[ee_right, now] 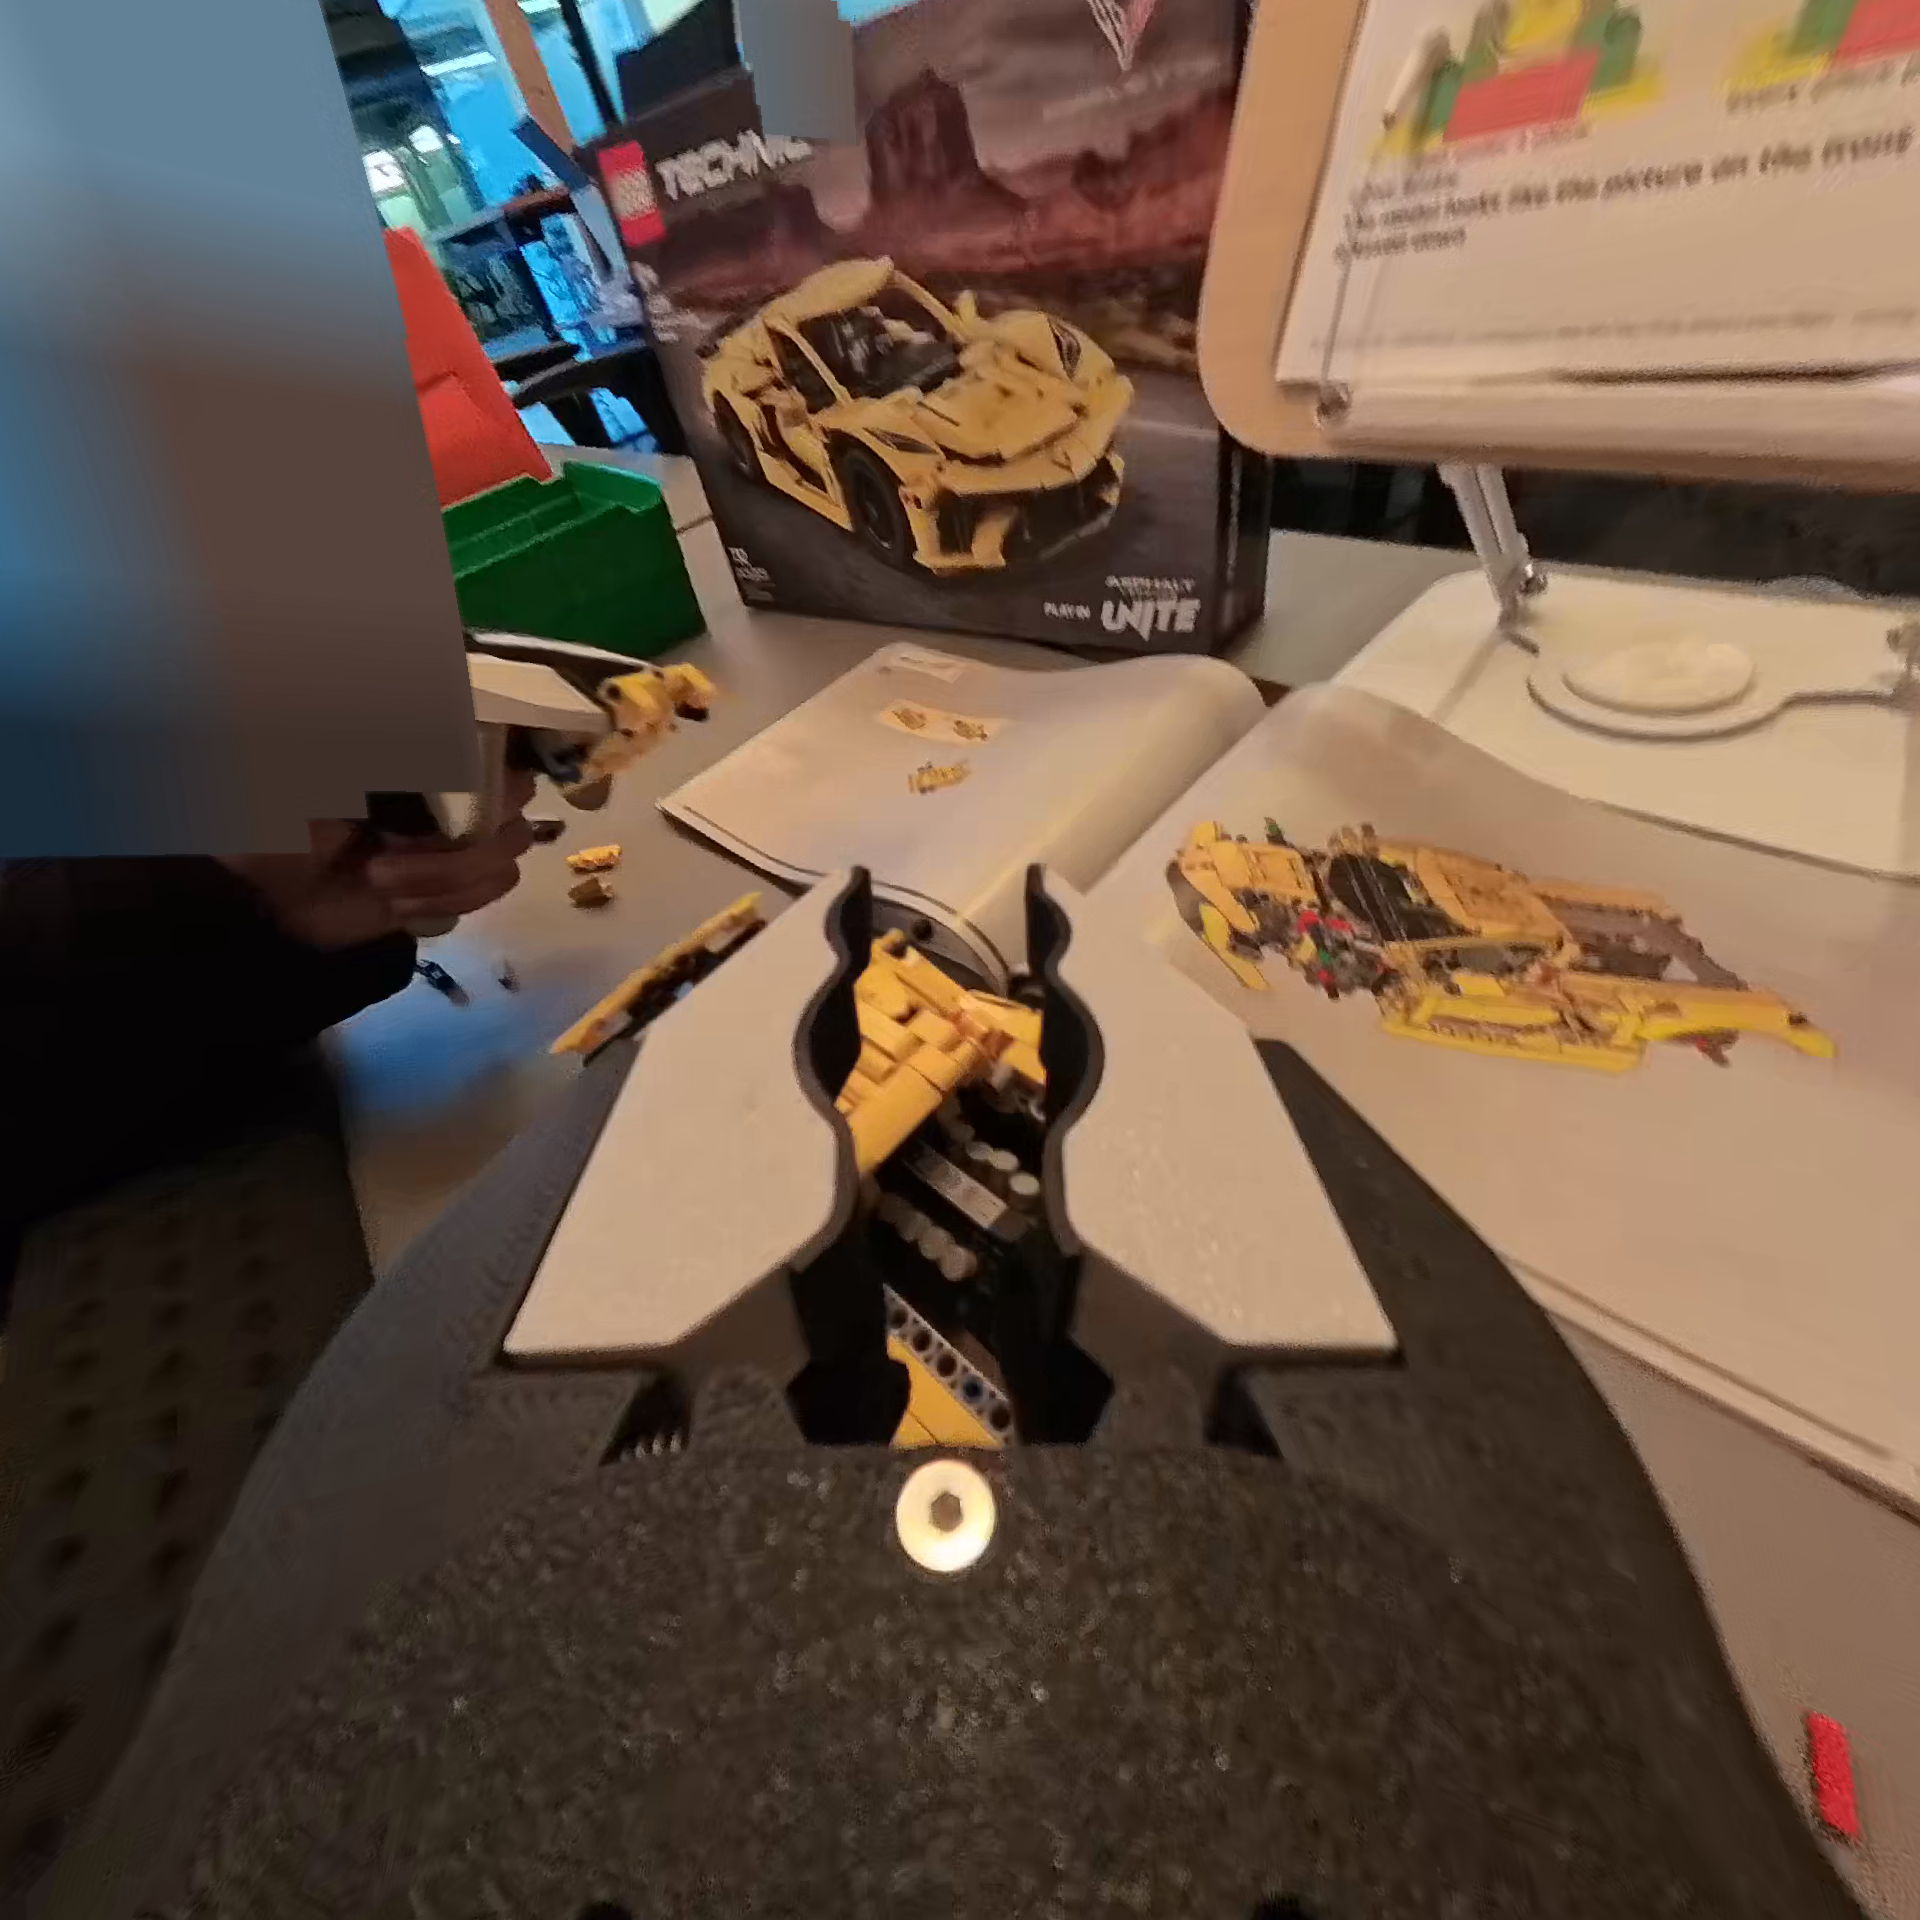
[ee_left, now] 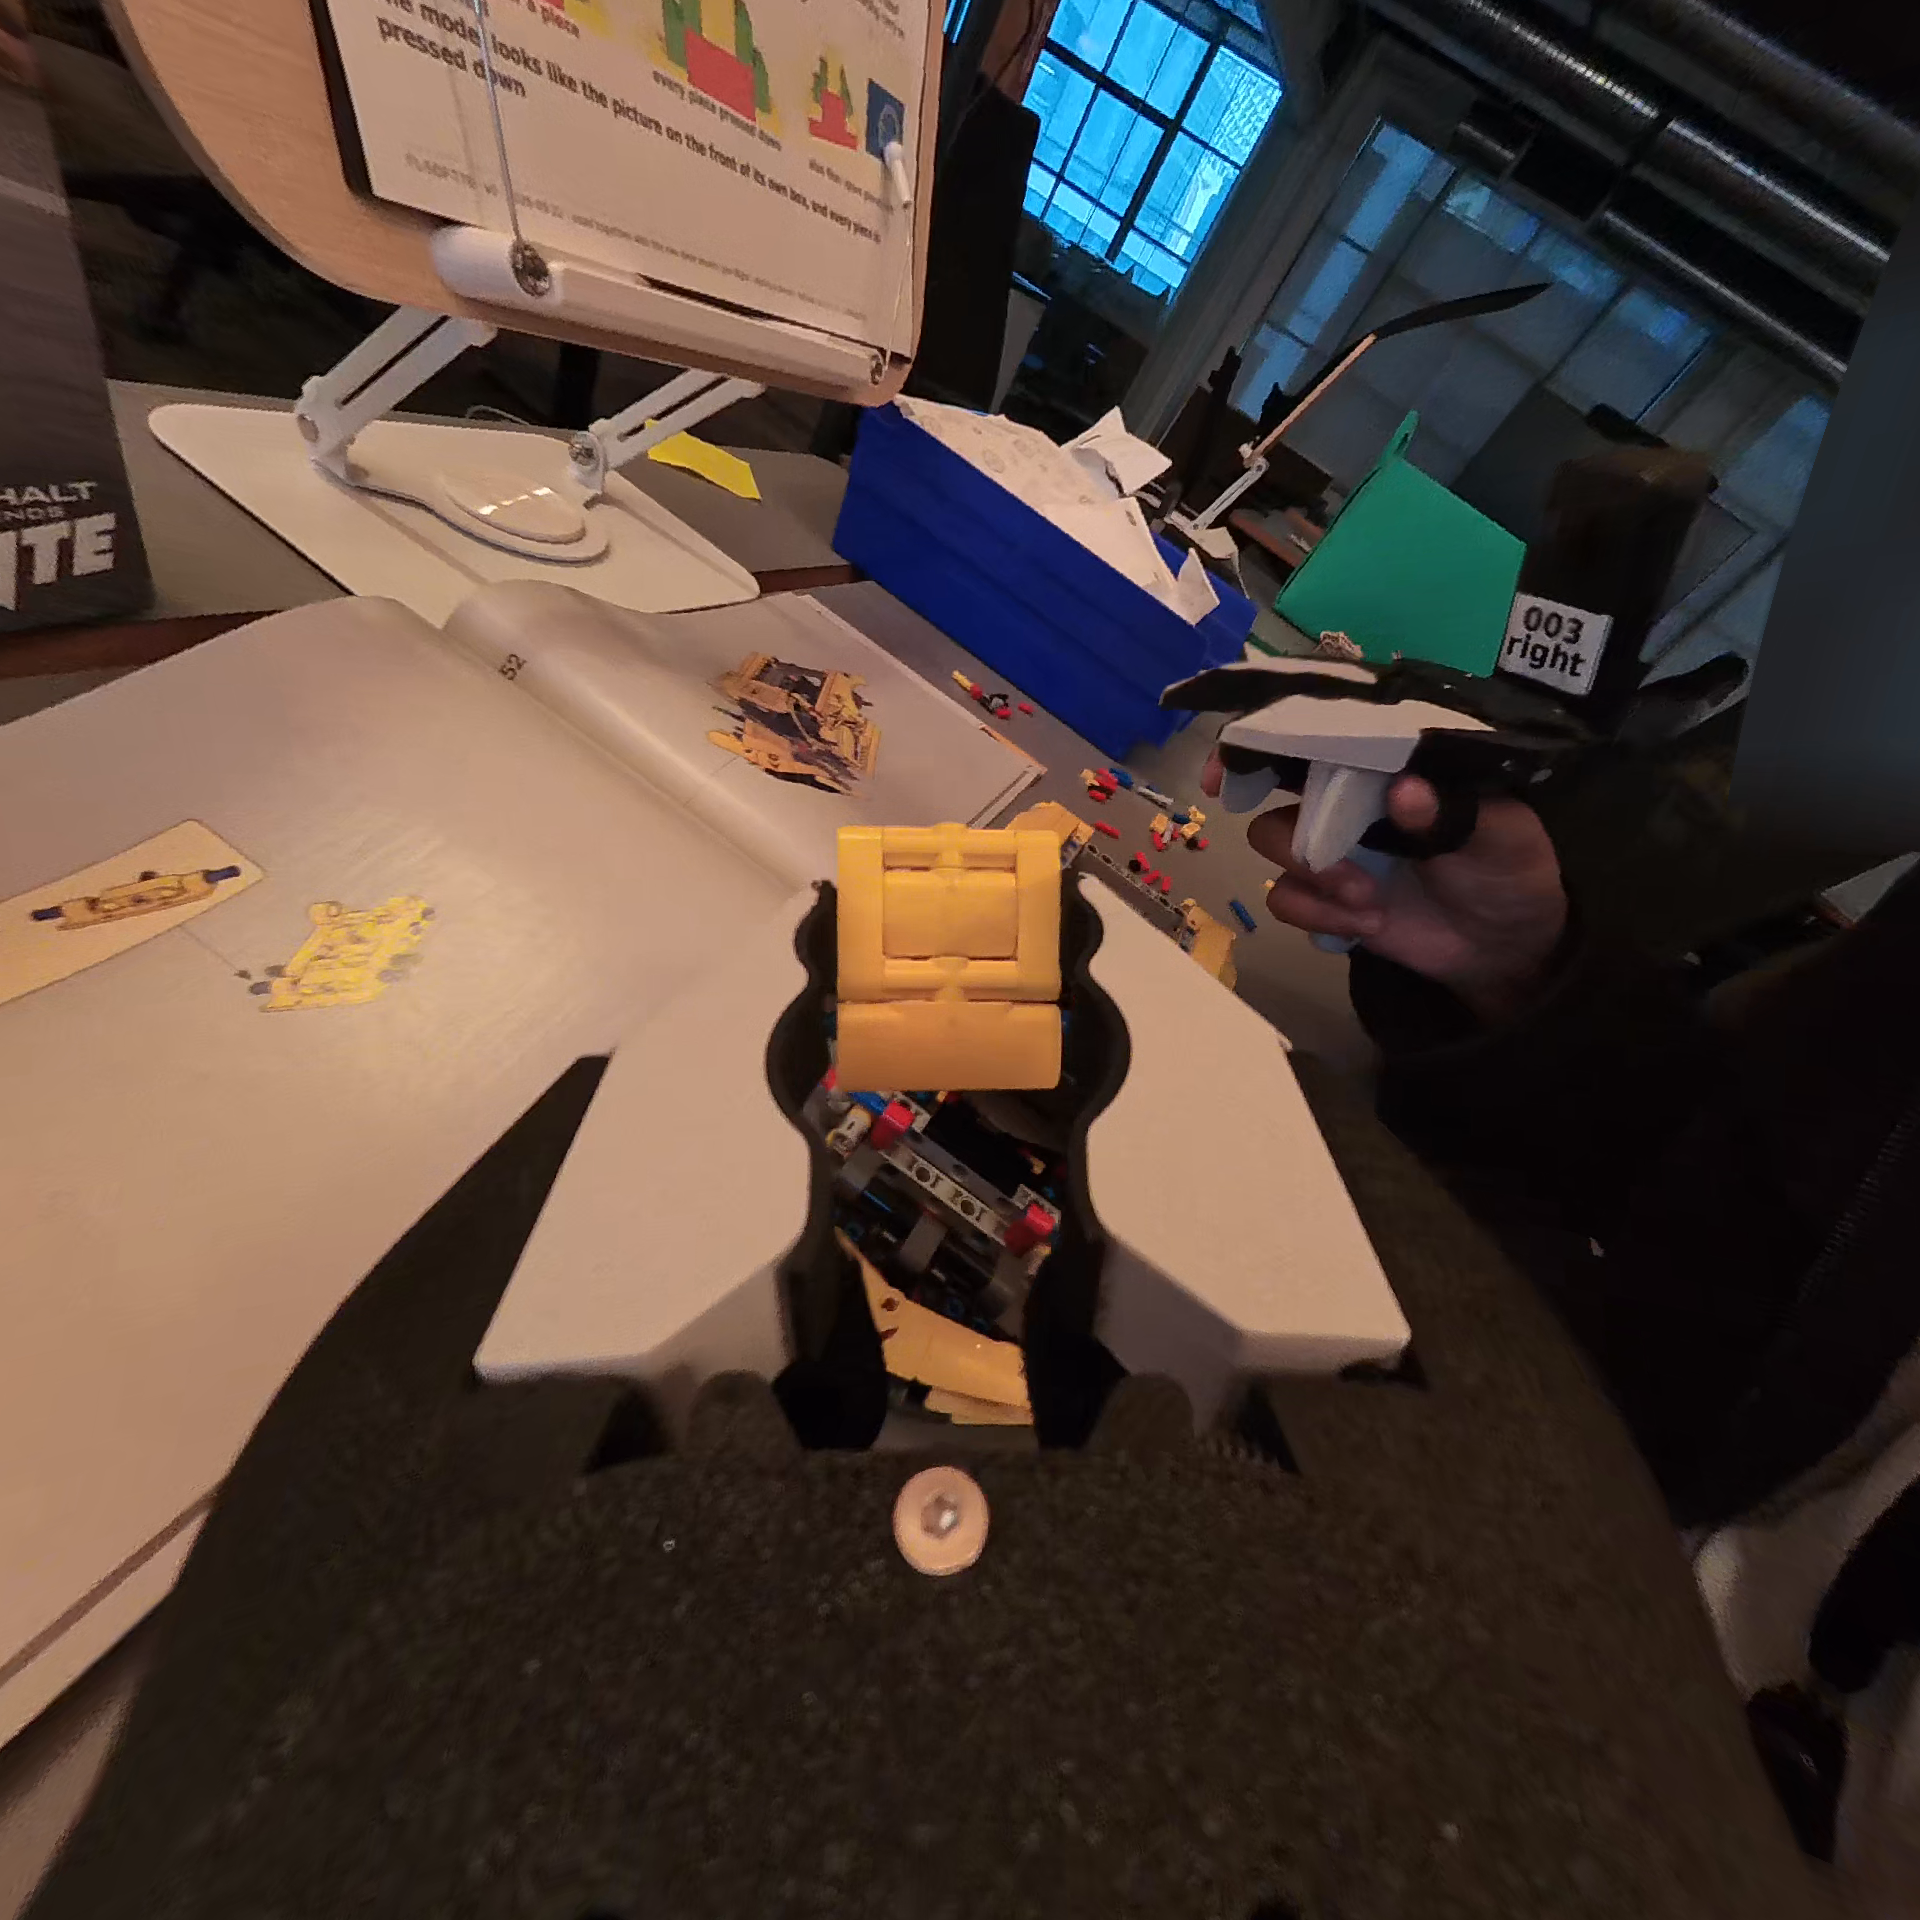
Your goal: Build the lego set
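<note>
Table (ee_right: 1039, 644): we see grey tabletop carrying everything here.
Set box (ee_right: 966, 343): we find it standing upright at the far edge, a yellow car pictured on its front.
Instruction booklet (ee_left: 416, 790): we have it lying open flat, just in front of the white stand (ee_left: 457, 488).
Blue bin (ee_left: 1018, 582): we spot it beyond the booklet, stuffed with crumpled paper.
Left gripper (ee_left: 948, 935): we've got its fingers clamped on a yellow seat piece (ee_left: 948, 956), raised above the booklet, with more of the model visible below it.
Right gripper (ee_right: 948, 935): fingers set apart; the yellow car assembly (ee_right: 935, 1049) sits between them, but we cannot tell whether they grip it.
Loose pieces (ee_left: 1153, 821): we see small red, yellow and blue bits scattered beside the bin.
</note>
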